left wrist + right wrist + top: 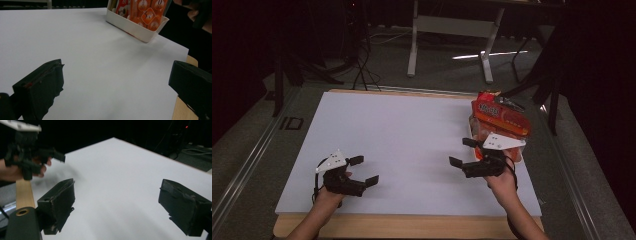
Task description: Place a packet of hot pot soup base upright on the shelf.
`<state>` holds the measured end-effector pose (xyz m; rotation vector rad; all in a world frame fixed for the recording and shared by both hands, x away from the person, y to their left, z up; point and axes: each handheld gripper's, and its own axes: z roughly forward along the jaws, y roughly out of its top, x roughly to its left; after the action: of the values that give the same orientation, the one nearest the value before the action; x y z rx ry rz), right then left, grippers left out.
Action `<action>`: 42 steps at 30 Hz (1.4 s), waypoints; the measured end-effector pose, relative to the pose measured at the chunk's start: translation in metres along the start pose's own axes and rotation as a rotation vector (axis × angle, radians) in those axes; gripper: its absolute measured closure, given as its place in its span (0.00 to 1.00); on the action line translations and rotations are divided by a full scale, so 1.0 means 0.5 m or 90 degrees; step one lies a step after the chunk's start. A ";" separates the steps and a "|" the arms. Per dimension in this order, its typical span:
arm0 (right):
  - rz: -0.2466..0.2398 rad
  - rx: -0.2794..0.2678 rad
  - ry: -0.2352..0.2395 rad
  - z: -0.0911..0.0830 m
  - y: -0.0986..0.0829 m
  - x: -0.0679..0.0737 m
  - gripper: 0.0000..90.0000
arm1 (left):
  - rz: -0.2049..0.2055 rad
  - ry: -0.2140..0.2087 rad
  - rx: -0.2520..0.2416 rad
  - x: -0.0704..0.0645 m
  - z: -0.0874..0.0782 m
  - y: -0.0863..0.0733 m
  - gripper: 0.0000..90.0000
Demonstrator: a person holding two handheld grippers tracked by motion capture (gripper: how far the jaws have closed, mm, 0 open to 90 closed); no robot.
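1. My left gripper point(363, 171) hovers over the near left part of the white surface point(402, 135), well apart from the white bin point(135, 25); its jaws stand wide with nothing between them.
2. My right gripper point(463, 152) hangs just beside the bin's near end, jaws spread wide and empty.
3. The bin stands at the surface's far right edge, packed with upright orange snack packets point(499, 119).
4. From the bin, both grippers lie toward my side of the surface.
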<state>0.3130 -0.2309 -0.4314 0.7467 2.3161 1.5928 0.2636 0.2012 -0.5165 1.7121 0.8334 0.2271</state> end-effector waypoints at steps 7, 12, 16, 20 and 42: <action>-0.003 0.030 0.005 0.028 -0.044 0.012 0.15 | 0.001 0.002 0.000 0.001 -0.002 -0.001 0.00; 0.003 0.044 0.006 0.034 -0.065 0.016 0.15 | 0.002 0.003 -0.002 0.000 -0.004 0.000 0.00; 0.002 0.050 0.011 0.033 -0.076 0.019 0.15 | 0.003 0.003 -0.001 0.002 -0.004 -0.001 0.00; 0.005 0.058 0.011 0.032 -0.085 0.020 0.15 | 0.001 0.003 0.001 0.004 -0.005 -0.002 0.00; 0.045 0.068 -0.034 0.000 -0.123 -0.009 0.15 | 0.004 -0.003 0.003 0.000 -0.001 -0.005 0.00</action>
<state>0.2995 -0.2506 -0.4884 0.8930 2.3764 1.4683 0.2625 0.2016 -0.5185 1.7192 0.8250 0.2260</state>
